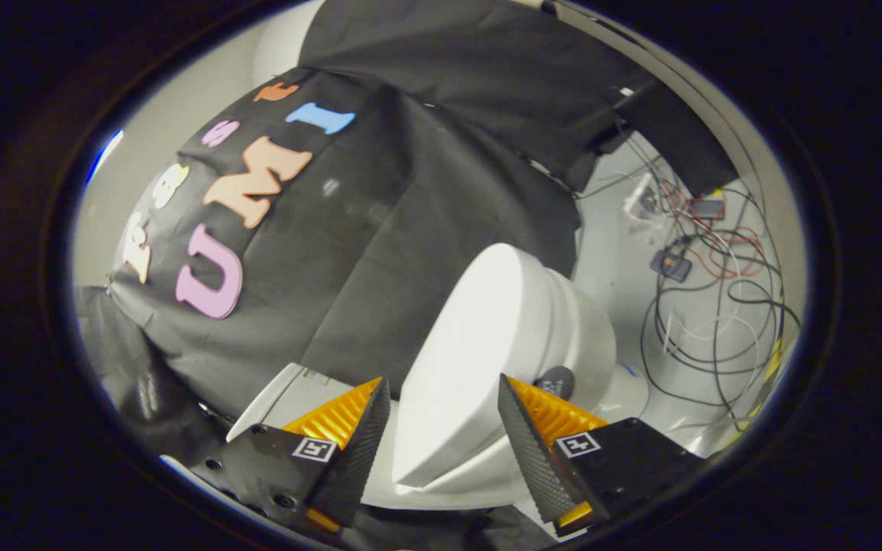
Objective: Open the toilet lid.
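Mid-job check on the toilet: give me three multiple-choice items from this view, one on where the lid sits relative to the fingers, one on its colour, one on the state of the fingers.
1. Where is the toilet lid relative to the fingers?
A. Its near edge lies between them
B. Far beyond them by the cables
C. Off to the side past one finger

2. What colour is the lid?
A. Black
B. White
C. Blue

3. How do the fingers of the gripper stand?
A. Pressed together with nothing between
B. Spread apart, with a gap showing between each and the lid
C. Both clamped on a cable

Key:
1 A, the lid's front edge runs into the gap between the two fingers.
2 B, the lid and the toilet body are both white.
3 B, a gap shows on each side of the lid, so neither finger visibly presses on it.
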A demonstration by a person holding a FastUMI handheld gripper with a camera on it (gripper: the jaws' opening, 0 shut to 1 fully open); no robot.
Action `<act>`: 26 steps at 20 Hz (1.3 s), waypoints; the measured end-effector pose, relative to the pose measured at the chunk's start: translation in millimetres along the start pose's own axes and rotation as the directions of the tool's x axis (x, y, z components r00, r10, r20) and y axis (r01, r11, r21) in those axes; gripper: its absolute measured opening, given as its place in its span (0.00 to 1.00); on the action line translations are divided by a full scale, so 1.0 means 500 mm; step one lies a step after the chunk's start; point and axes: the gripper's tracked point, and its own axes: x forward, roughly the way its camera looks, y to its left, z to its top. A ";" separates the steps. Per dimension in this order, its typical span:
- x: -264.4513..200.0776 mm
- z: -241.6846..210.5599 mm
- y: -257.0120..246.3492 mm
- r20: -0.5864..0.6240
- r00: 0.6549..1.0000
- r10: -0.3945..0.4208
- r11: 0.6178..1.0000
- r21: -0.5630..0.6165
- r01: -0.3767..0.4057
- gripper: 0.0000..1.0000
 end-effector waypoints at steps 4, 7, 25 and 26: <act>-0.007 -0.009 -0.087 0.017 0.994 -0.111 0.987 0.116 0.108 0.88; 0.001 -0.010 -0.128 0.023 0.989 -0.146 0.968 0.209 0.138 0.88; 0.085 -0.057 -0.127 -0.111 0.991 -0.079 0.941 0.320 0.111 0.10; 0.091 -0.063 -0.121 -0.116 0.991 -0.066 0.943 0.317 0.100 0.10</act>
